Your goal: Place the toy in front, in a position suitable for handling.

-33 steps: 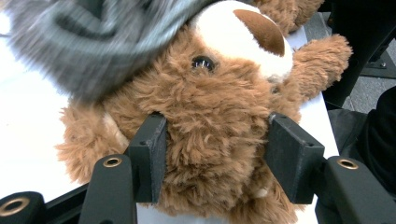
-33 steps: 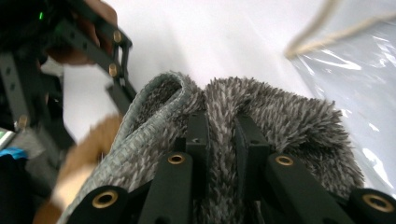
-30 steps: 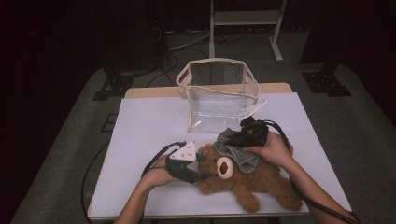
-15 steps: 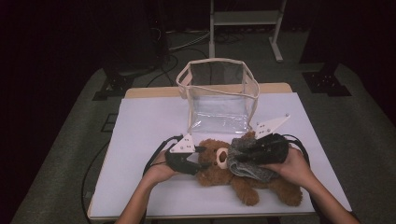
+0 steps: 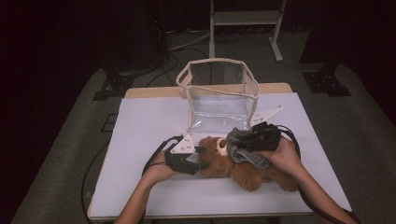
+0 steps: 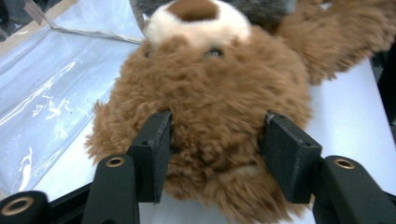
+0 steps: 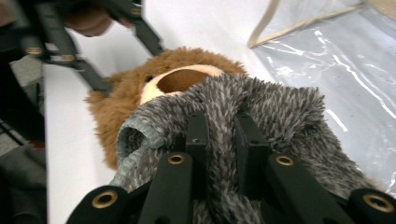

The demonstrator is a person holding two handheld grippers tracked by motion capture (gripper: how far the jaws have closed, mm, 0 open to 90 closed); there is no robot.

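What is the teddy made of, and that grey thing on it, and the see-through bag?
The teddy bear looks like soft brown plush: long fluffy fur. The grey garment looks like fuzzy knit fabric, with a ribbed edge. The bag seems to be clear glossy plastic with beige cloth-like trim; it shines and wrinkles.

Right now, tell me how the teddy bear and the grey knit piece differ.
The teddy bear is brown and shaggy with a cream muzzle; the grey knit piece is flecked grey with a ribbed hem. The bear lies on the white table, the larger of the two; the knit piece sits bunched on top of it. The left tongs straddle the bear's head; the right tongs pinch the knit piece. Both are soft.
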